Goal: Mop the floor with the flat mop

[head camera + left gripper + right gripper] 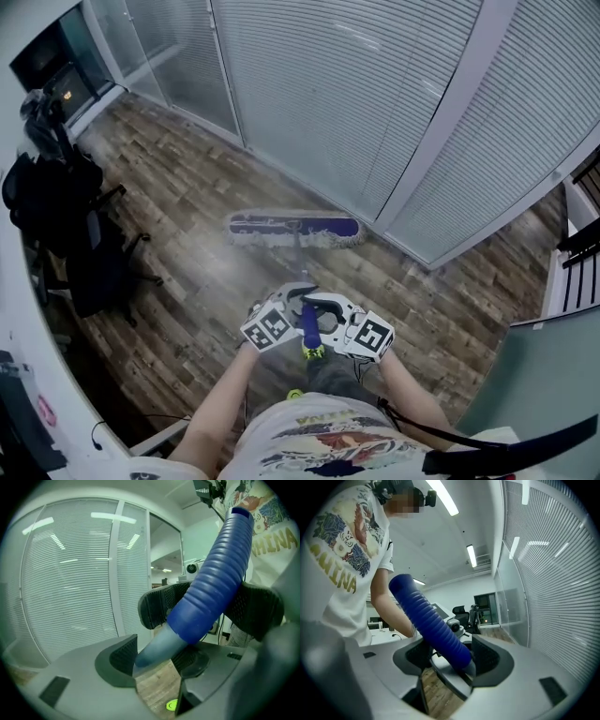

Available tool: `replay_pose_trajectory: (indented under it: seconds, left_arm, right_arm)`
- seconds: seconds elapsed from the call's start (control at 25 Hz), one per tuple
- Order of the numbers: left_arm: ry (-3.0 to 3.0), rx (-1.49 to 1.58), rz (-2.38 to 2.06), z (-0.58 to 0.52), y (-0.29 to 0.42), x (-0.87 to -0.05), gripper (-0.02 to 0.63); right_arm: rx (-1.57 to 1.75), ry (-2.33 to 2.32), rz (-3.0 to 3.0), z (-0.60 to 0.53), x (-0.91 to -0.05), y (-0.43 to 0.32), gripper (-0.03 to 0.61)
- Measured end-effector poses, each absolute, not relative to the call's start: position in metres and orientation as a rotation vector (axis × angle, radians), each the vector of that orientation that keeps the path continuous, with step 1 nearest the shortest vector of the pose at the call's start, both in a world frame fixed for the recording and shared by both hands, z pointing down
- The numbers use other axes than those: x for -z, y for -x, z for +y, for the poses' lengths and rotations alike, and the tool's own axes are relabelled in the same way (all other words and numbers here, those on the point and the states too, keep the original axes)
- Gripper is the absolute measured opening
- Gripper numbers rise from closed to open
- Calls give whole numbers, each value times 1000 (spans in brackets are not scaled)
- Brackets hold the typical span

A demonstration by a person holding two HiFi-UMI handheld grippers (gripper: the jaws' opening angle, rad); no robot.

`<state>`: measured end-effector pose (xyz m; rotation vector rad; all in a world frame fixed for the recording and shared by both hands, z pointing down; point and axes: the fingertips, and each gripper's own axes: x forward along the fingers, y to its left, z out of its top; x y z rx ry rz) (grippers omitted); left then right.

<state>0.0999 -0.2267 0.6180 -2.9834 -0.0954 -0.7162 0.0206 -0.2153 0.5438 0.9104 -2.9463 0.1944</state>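
The person stands on a wood-plank floor point(187, 187) and holds a flat mop out in front with both tools. The mop head point(295, 228), a long blue pad with a pale fringe, lies flat on the floor, close to the foot of a glass wall with blinds point(375, 94) and roughly parallel to it. From the middle of the mop head the grey pole point(298, 255) rises back toward the person.

Both tools are clamped on the upper end of the mop, side by side and almost touching. In the left gripper view, the left tool point(157, 660) has its dark ribbed pads closed on the grey pole point(154, 648), just below where the blue grip point(211, 583) begins. In the right gripper view, the right tool point(454, 656) is closed on the lower end of the ribbed blue grip point(431, 620), which slants up toward the person's white printed shirt point(342, 564).

In the head view the left tool point(292, 302) and right tool point(323, 311) meet around the blue grip point(309, 328), their marker cubes facing up.

A black office chair point(94, 262) stands at the left, well apart from the mop head, beside the curved edge of a white table point(37, 375).
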Motion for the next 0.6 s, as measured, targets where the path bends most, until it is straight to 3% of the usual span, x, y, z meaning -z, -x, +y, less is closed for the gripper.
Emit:
replay_pose_trajectory:
  seconds: [0.28,0.6]
  left_arm:
    - [3020,735,-100,-288,-139,-616,192]
    - [3043,713,-53,-264,-114,-614,195]
  right_arm:
    - [-265,-971,-2936,-279,-547,-60,249]
    - [-256,-919,-2922,-252,-546,-34,249]
